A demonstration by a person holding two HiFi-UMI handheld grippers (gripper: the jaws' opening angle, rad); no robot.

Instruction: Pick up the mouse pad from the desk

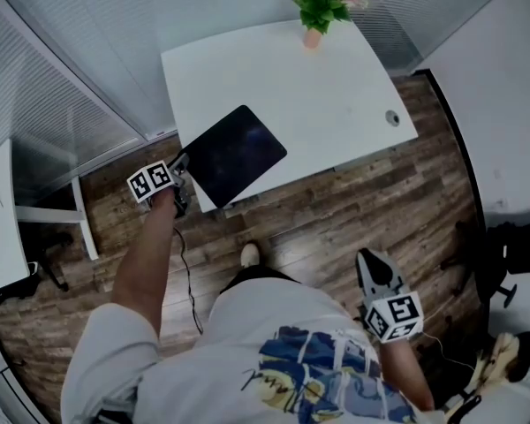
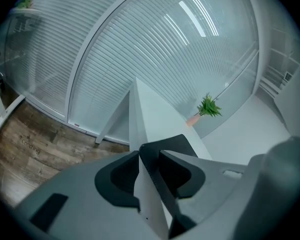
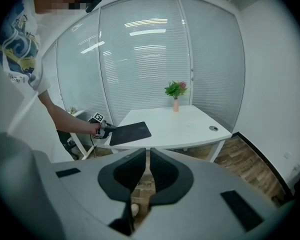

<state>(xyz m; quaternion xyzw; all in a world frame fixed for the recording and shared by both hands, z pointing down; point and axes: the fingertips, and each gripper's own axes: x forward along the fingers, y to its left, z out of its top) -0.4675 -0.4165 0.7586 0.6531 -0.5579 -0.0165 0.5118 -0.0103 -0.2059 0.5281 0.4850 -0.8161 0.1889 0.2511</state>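
now one mouse pad (image 1: 234, 153), one desk (image 1: 336, 87); left claw (image 2: 149, 153) open astride pad corner; right claw (image 3: 147, 149) closed, empty

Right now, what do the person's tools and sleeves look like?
Both the left tool and right tool are grey with black pads. Each carries a white cube with black square markers. A thin black cable hangs from the left one. The person wears a white short-sleeved shirt with a blue print.

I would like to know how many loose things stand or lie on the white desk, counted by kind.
Mouse pad: 1
Potted plant: 1
Total: 2
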